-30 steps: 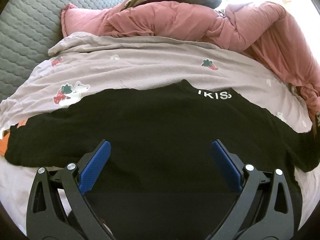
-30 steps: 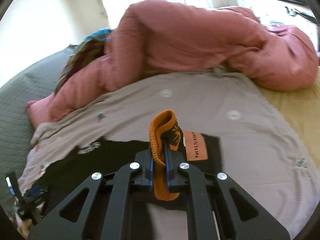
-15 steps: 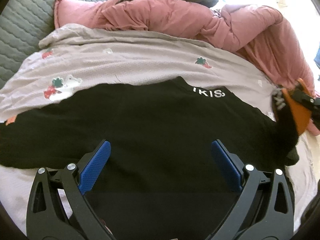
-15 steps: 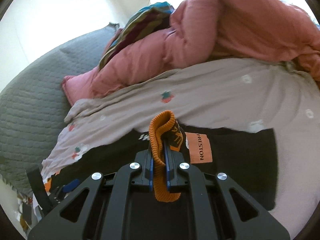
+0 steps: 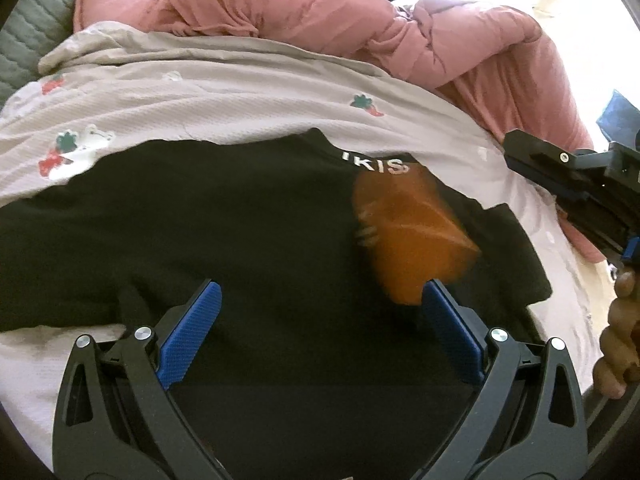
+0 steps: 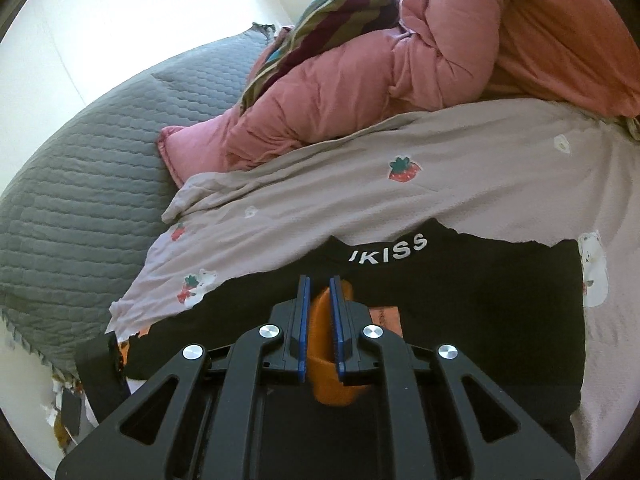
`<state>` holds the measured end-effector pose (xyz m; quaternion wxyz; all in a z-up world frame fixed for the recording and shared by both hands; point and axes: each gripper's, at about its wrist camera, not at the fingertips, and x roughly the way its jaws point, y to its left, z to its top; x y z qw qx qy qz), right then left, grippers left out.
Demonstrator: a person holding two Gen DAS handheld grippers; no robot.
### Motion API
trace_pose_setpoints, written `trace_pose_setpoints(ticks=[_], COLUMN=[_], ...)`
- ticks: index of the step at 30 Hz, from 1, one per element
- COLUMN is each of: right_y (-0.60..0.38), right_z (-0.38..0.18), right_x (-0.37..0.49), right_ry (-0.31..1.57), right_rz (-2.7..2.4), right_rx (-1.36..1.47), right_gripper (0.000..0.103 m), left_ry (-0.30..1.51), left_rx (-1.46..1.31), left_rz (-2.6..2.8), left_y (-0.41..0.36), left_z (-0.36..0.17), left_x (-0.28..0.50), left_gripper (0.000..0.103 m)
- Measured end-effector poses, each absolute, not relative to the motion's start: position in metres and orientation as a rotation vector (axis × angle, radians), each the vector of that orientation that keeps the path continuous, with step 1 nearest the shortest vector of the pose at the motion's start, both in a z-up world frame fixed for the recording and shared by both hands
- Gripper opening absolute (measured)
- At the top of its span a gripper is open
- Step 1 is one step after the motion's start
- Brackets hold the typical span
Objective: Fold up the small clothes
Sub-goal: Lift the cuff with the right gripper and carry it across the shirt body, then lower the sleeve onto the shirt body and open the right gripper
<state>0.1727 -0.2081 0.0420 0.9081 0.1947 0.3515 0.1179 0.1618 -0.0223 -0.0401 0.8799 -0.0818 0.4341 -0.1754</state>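
While the black sweater (image 5: pixel 248 240) lies spread on the pale strawberry-print sheet (image 5: pixel 224 92) of the bed, the left gripper (image 5: pixel 320 320) hangs over its lower part with jaws spread wide and nothing between them, much as it did a second ago. Further right, the orange cuff (image 5: pixel 408 236) (blurred in the left wrist view) now sits on the sweater's chest just below the white collar lettering (image 6: pixel 387 247); a second ago it was off at the garment's right end, gripped and lifted. The right gripper (image 6: pixel 319 300) has swept left across the bed and its jaws have just been opening: the cuff is between the blue pads (image 6: pixel 305 320), but a gap shows on either side of it, so the grip is released. At the far right, the person's fingers (image 5: pixel 618 344) wrap that gripper's handle. The pink duvet (image 6: pixel 460 64) lies heaped behind.
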Motion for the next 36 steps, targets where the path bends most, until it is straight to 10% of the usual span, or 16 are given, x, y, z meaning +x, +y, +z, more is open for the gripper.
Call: trace_pose_setpoints(ticks=[9,15,17,18,33,36], right_y=[-0.245,-0.272,-0.281,-0.285,-0.303,-0.291], right_z=[0.032,0.03,0.031,0.031,0.013,0.005], right_x=[0.153,0.132,0.126,0.125,0.119,0.123], right_ry=[0.724,0.707,0.697,0.693,0.745,0.776], right_rz=[0.134,0.065,0.037,0.024,-0.06,-0.054], right_rx=[0.412,0.415,0.41,0.406,0.357,0.304], right_gripper=[0.034,0.037,0.037,0.037,0.04,0.042], left_ry=[0.975,1.002,0.976,0.959,0.796,0.81], left_rx=[-0.295,-0.374,-0.342,-0.324,-0.214,-0.202], left_rz=[-0.426,-0.454,-0.45,-0.445,-0.311,-0.276], left_y=[-0.019,-0.028,-0.034,-0.035,0.01,0.018], left_z=[-0.06,-0.073,-0.072,-0.07,-0.029,-0.027], left_x=[0.173,0.183,0.183,0.182,0.178,0.178], left_gripper=[0.09,0.054,0.011,0.006,0.008,0.026])
